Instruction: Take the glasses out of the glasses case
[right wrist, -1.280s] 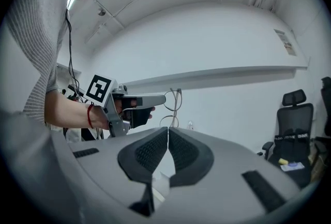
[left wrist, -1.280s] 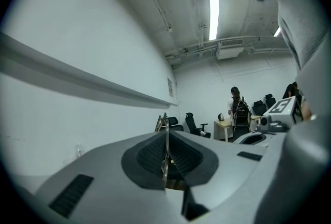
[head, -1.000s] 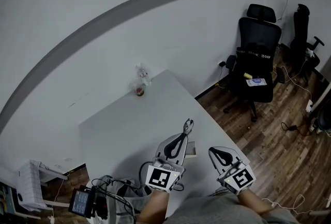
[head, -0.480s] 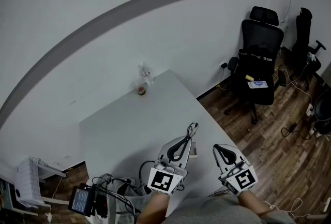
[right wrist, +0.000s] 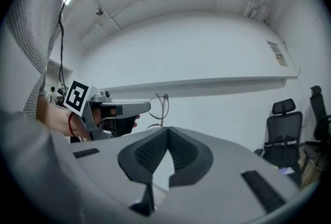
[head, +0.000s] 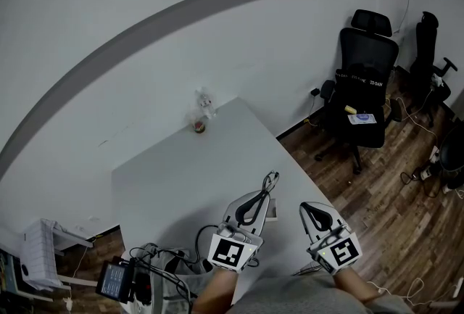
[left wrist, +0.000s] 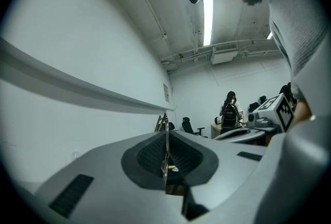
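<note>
white table [head: 181, 175] is set against a pale grey wall. wood floor [head: 377, 182] lies to its right, where two black office chairs [head: 366, 88] are stood. a small clear crumpled item [head: 200, 117] is seen at the table's far edge, and a tangle of cables [head: 156, 259] by its near left corner.

the left gripper [head: 261, 194] is held over the near part of the table. its jaws are pressed together on the thin wire glasses [head: 270, 180], which are lifted clear of the table and stick up past the fingertips. in the left gripper view the frame is seen edge-on, pinched between the ribbed pads [left wrist: 150, 153].

a pale glasses case [head: 271, 213] lies on the table just beside that gripper and is partly hidden by it; whether its lid is up cannot be told.

the right gripper [head: 306, 208] is held near, to the right, apart from both glasses and case. its jaws are closed against each other at the tips, with nothing caught between them. in the right gripper view the left gripper and the glasses are seen off to the left.
</note>
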Tool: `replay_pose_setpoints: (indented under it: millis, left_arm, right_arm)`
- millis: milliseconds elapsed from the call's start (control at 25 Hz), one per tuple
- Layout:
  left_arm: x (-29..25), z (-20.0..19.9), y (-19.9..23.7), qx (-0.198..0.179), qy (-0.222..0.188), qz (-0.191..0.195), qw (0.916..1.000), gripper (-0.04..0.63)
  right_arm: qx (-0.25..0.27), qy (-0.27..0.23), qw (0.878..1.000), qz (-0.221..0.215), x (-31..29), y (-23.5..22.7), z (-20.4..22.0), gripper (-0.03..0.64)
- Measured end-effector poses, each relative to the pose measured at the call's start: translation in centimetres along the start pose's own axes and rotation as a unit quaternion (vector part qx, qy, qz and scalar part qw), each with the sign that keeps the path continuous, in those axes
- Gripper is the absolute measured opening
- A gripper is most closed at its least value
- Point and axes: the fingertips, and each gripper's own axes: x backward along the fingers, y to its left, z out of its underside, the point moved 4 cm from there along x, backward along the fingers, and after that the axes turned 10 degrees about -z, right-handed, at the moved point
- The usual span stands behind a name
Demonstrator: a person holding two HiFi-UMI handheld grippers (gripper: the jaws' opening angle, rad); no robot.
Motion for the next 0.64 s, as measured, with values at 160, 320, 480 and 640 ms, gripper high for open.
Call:
replay_pose_setpoints:
  millis: [160, 320, 480, 640]
  left_arm:
    - [0.11, 0.16, -0.05, -0.004, 0.004, 0.001, 1.0, 0.026]
    - [0.08, -0.39, -0.15, -0.004, -0.005, 0.001, 1.0, 0.026]
    - [0.27, -0.5, -0.17, -0.004, -0.007, 0.0, 1.0, 0.026]
    - [0.54, -0.12, -0.08, -0.003, 0.002, -0.004, 1.0, 0.026]
  right_arm:
    - [0.002, 0.01, 1.0, -0.002, 0.24, 0.19, 0.33, 0.012]
    - [-0.002, 0.012, 1.0, -0.007, 0.3, 0.39, 0.45, 0.012]
    - [-0.003, 0.025, 1.0, -0.004, 0.43, 0.47, 0.85, 0.012]
    - [-0.002, 0.02, 1.0, -0.023, 0.44, 1.0, 1.01, 0.012]
